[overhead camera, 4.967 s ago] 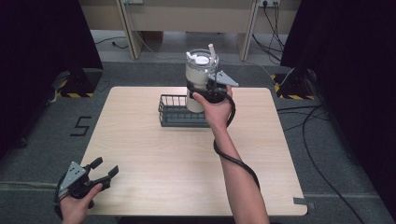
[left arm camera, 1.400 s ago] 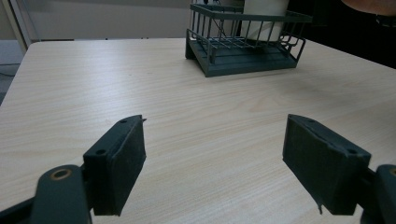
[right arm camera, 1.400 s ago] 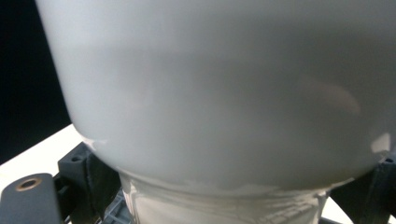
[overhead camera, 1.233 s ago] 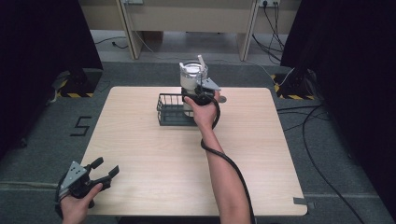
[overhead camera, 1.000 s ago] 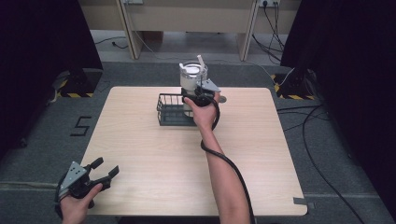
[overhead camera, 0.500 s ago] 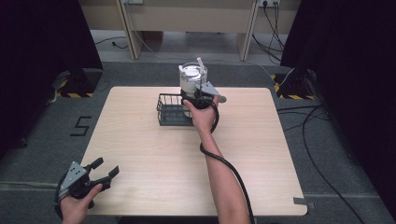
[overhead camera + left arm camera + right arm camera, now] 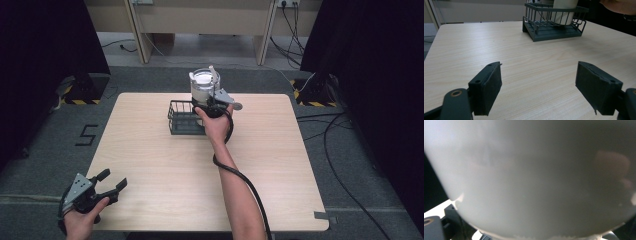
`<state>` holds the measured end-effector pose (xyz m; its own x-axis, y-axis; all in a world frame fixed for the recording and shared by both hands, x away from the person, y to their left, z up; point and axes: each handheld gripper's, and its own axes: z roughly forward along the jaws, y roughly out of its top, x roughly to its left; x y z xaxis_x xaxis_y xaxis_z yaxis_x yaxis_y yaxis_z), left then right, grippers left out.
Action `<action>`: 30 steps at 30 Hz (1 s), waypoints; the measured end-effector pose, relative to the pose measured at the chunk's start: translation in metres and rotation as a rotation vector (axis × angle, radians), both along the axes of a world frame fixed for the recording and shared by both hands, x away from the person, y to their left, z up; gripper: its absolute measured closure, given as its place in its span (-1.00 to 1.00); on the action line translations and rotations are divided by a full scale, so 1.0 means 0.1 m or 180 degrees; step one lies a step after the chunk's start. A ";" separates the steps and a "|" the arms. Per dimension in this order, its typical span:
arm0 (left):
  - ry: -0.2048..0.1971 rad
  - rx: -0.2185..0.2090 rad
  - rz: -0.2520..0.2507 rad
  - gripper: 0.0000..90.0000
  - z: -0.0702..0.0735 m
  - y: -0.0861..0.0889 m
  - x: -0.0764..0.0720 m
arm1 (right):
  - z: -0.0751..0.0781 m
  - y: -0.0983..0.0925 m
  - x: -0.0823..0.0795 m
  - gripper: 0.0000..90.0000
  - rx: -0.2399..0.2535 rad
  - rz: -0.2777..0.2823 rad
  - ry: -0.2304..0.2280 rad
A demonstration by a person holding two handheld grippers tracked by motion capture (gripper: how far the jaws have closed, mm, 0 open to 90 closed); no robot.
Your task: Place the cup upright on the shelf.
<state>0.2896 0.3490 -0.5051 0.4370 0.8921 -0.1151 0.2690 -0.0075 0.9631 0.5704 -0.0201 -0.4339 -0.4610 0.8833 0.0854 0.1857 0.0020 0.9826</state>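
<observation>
High view: right gripper (image 7: 214,102) at table's (image 7: 150,150) 12 o'clock, jaws hidden behind hand; white cup (image 7: 202,85) sits at wire basket's (image 7: 182,117) 3 o'clock end, shifted left from five seconds ago. Left gripper (image 7: 102,186) at 7 o'clock, spread wide.

Left gripper view: matte black jaws apart over pale woodgrain; cup top cut off.

Right gripper view: glossy white cup wall (image 7: 529,177) blurred, close; grip state cannot tell.

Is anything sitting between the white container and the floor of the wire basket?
Nothing visible does. In the left gripper view the white container stands in the wire basket, its bottom apparently on the basket floor. The right tool is at it.
</observation>
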 end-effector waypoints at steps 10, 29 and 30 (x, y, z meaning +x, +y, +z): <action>-0.0005 -0.0002 0.0001 -0.54 0.00 0.00 0.00 | -0.01 -0.01 -0.05 -0.93 0.0017 -0.0025 -0.0002; -0.0013 0.0015 -0.0001 -0.55 0.01 -0.01 0.00 | 0.03 -0.11 -0.21 -0.94 -0.0123 0.0035 -0.0028; -0.0015 0.0017 0.0001 -0.55 0.01 -0.01 0.00 | 0.03 -0.11 -0.22 -0.94 -0.0130 0.0039 -0.0028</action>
<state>0.2893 0.3483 -0.5041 0.4373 0.8928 -0.1083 0.2643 -0.0125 0.9644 0.5488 -0.0315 -0.4312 -0.4722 0.8803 0.0452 0.1768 0.0444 0.9832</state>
